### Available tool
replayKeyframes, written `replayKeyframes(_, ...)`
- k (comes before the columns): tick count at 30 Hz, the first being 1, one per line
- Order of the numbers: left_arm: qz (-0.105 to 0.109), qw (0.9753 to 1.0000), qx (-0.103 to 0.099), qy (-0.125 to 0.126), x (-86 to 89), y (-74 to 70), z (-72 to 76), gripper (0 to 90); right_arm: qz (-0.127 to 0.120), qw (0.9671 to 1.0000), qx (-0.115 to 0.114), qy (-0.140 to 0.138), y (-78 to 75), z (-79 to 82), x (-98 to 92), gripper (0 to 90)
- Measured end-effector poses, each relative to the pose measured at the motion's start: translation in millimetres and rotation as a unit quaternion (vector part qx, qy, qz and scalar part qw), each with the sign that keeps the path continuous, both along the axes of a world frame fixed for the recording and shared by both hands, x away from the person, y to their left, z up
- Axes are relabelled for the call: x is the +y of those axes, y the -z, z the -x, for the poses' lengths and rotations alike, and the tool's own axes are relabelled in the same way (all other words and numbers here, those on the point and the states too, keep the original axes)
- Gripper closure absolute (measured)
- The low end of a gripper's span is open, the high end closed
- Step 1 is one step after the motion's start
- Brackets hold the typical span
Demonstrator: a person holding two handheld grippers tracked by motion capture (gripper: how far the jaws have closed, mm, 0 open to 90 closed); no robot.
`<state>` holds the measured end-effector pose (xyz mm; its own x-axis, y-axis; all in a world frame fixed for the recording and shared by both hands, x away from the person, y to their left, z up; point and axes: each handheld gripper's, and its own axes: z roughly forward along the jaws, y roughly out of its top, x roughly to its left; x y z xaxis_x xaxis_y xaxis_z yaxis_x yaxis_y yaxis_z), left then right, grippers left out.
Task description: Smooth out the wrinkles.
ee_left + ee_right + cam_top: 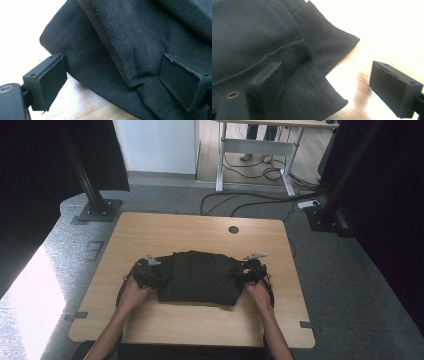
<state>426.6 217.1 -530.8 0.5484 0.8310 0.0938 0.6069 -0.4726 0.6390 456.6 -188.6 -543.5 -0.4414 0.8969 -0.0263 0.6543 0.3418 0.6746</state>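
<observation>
Your forearms enter from bottom edge, angled slightly inward. Your left gripper (150, 271) low at left, jaws spread wide apart (nothing pinched between pads). Your right gripper (248, 270) low at right, level with left, jaws likewise gaping. Hands wrapped around both handles.

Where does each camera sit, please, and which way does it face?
High view: above the person's side, looking forward and down at the light wooden table; forearms and both hands show.
Left gripper view: on the left gripper, facing the folded black fabric garment; open jaws show.
Right gripper view: on the right gripper; open jaws show.
All three share the garment.
</observation>
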Motion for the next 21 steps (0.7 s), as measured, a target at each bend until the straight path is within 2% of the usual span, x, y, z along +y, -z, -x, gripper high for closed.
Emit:
replayKeyframes(2,0.021,0.9998,0.005,0.002,4.6,1.6,-2.3,4.9,0.003,1.0,-0.004,-0.005,-2.4,1.9,0.2,13.8)
replayKeyframes(5,0.036,0.9994,0.0,0.001,8.8,2.3,-1.5,2.9,-0.007,0.9998,-0.011,-0.015,-6.8,6.3,-2.8,13.9)
replayKeyframes(10,0.038,0.999,-0.017,0.014,12.2,-6.0,7.2,1.0,-0.015,0.999,-0.021,-0.036,-21.1,16.4,-4.9,13.3)
replayKeyframes(13,0.037,0.9983,-0.035,0.03,14.9,-14.8,16.6,0.4,-0.017,0.998,-0.035,-0.05,-34.7,25.4,-4.0,12.7)
replayKeyframes(15,0.042,0.9974,-0.044,0.038,17.9,-20.5,24.5,0.0,-0.02,0.9976,-0.043,-0.051,-43.4,32.4,-4.2,7.5)
replayKeyframes(16,0.047,0.9969,-0.047,0.042,20.2,-23.1,28.5,0.0,-0.02,0.9976,-0.046,-0.048,-47.3,36.0,-4.6,4.6)
replayKeyframes(21,0.064,0.9952,-0.057,0.046,36.7,-31.6,47.2,0.0,-0.023,0.9966,-0.058,-0.054,-59.7,55.1,-11.1,0.9)
